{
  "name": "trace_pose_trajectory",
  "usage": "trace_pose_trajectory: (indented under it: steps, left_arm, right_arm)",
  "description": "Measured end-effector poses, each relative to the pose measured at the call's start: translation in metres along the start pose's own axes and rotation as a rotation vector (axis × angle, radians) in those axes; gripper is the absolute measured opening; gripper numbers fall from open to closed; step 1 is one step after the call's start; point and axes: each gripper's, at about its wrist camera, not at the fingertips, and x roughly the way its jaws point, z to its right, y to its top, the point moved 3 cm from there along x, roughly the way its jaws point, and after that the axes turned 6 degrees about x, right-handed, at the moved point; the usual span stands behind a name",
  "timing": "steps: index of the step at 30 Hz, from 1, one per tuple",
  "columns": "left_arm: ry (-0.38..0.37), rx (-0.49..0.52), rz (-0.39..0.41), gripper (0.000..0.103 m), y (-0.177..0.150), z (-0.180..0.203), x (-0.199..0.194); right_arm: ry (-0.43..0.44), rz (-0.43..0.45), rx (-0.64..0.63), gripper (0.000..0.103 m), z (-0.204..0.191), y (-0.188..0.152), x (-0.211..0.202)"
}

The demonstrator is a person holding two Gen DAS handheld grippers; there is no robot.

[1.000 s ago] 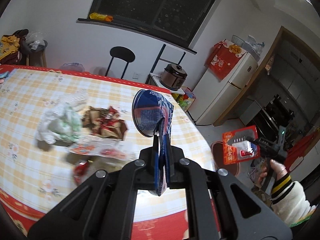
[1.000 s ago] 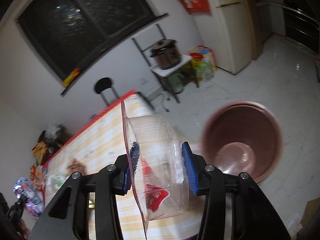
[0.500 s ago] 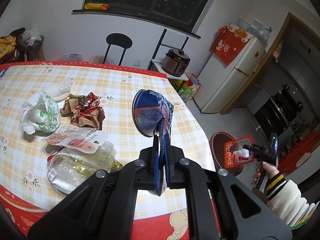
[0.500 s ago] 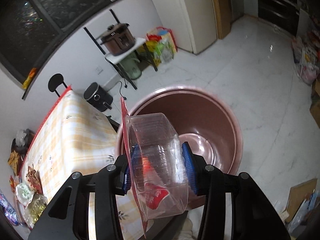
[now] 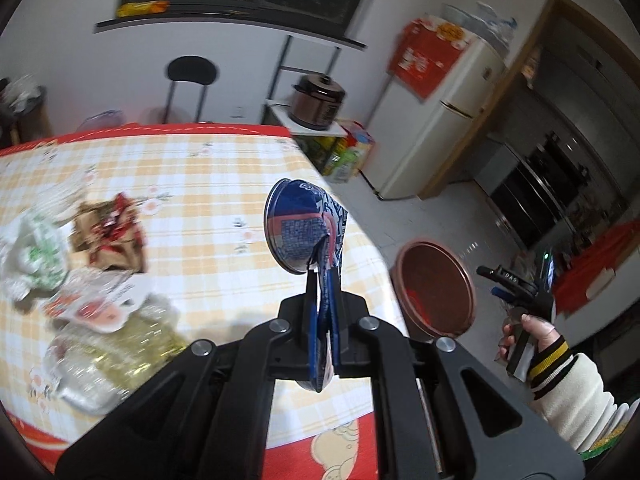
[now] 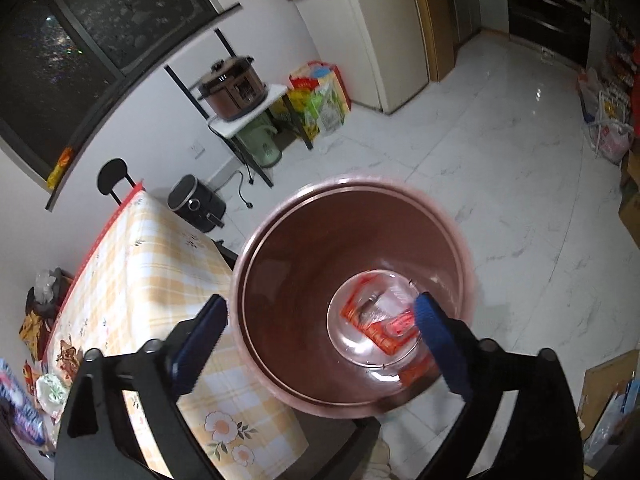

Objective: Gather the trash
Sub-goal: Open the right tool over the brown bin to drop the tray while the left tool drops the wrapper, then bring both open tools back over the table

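Hovering over a round brown plastic bin (image 6: 352, 296) on the white floor, the right gripper (image 6: 320, 332) is opening, jaws wide with nothing between them; a clear plastic blister pack with a red card (image 6: 380, 320) lies at the bin's bottom. The left gripper (image 5: 324, 312) is clamped on a crumpled blue foil wrapper (image 5: 304, 228) above the yellow checked tablecloth (image 5: 200, 184), with more wrappers at nine o'clock and the bin at three o'clock.

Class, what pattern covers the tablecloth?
The tablecloth has an orange-and-white check with small flowers and a red border, clearest in the left wrist view.
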Motion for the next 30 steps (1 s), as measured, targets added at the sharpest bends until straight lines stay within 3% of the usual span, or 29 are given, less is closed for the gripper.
trace_pose_trajectory:
  steps: [8, 19, 20, 22, 25, 27, 30]
  left_arm:
    - [-0.145, 0.123, -0.078, 0.009, 0.020, 0.073, 0.068]
    - [-0.364, 0.276, -0.203, 0.009, 0.045, 0.204, 0.180]
    - [-0.382, 0.292, -0.201, 0.014, 0.048, 0.215, 0.187]
    - [-0.388, 0.343, -0.166, 0.051, 0.058, 0.239, 0.195]
    - [-0.408, 0.400, -0.082, 0.075, 0.072, 0.263, 0.185]
    - [-0.402, 0.416, -0.040, 0.086, 0.078, 0.267, 0.174]
    - [-0.399, 0.413, 0.007, 0.089, 0.082, 0.258, 0.156]
  right_arm:
    - [0.022, 0.059, -0.031, 0.098, 0.020, -0.007, -0.048]
    - [-0.007, 0.137, 0.052, 0.098, 0.073, -0.017, -0.105]
    - [-0.011, 0.143, 0.058, 0.098, 0.076, -0.017, -0.108]
    - [-0.019, 0.156, 0.064, 0.098, 0.081, -0.018, -0.115]
    - [-0.018, 0.183, 0.067, 0.098, 0.082, -0.017, -0.125]
    - [-0.014, 0.197, 0.064, 0.098, 0.079, -0.017, -0.129]
    - [0.002, 0.222, 0.050, 0.098, 0.071, -0.016, -0.136]
